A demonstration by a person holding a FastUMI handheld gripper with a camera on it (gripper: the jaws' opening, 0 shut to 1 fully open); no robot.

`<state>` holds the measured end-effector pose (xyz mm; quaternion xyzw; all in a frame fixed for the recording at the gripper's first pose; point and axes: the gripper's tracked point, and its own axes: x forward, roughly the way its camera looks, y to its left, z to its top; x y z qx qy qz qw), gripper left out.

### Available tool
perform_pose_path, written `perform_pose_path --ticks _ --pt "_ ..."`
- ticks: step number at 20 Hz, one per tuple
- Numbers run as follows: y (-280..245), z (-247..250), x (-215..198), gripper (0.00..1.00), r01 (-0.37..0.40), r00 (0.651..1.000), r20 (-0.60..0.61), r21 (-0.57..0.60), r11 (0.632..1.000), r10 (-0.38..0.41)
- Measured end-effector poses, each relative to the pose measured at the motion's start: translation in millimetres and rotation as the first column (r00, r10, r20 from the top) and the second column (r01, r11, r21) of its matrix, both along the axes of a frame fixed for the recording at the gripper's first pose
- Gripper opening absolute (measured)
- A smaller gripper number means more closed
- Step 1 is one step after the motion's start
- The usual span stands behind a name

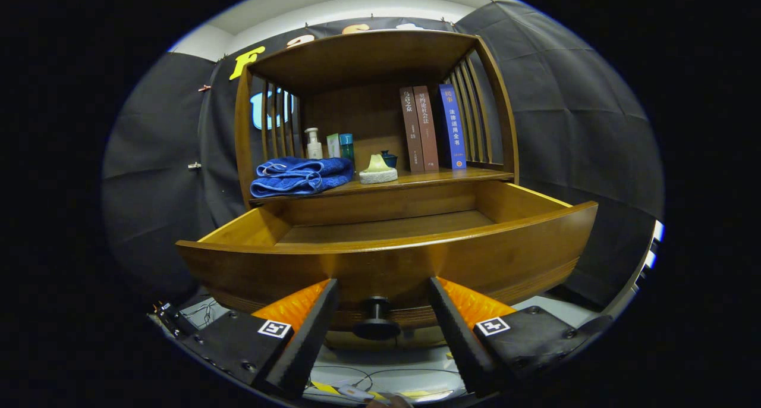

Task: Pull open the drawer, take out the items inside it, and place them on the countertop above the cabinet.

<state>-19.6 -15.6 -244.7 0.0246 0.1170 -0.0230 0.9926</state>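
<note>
Two fingers of the gripper stand spread apart, with the dark round knob between them but not touched by either. The knob sits on the front of the drawer, which is pulled out and seems empty inside. On the countertop above lies the folded blue towel; it looks soft and light, best pinched at a thick fold.

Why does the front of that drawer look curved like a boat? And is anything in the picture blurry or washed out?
Gripper view: the fisheye lens bows the drawer; it is not really curved. The gripper is open, its fingers either side of the knob. The towel and books look sharp; the shelf's underside casts shadow over the back panel, and no strong glare shows.
</note>
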Motion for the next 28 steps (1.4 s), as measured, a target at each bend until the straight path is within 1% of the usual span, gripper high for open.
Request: perform_pose_path --ticks 5,9,13,22,28 --pt "0.8 -0.4 8.1 0.98 0.011 1.0 0.003 -0.003 1.0 -0.011" --pt "1.1 0.0 37.6 0.99 0.013 1.0 -0.002 -0.003 1.0 -0.013" --pt "0.4 7.0 65.2 0.99 0.015 1.0 0.02 -0.021 1.0 -0.014" --pt "-1.7 1.3 132.6 0.99 0.018 1.0 0.02 -0.02 1.0 -0.017" --pt "-3.1 -1.3 165.3 0.99 0.018 1.0 0.025 -0.017 1.0 -0.018"
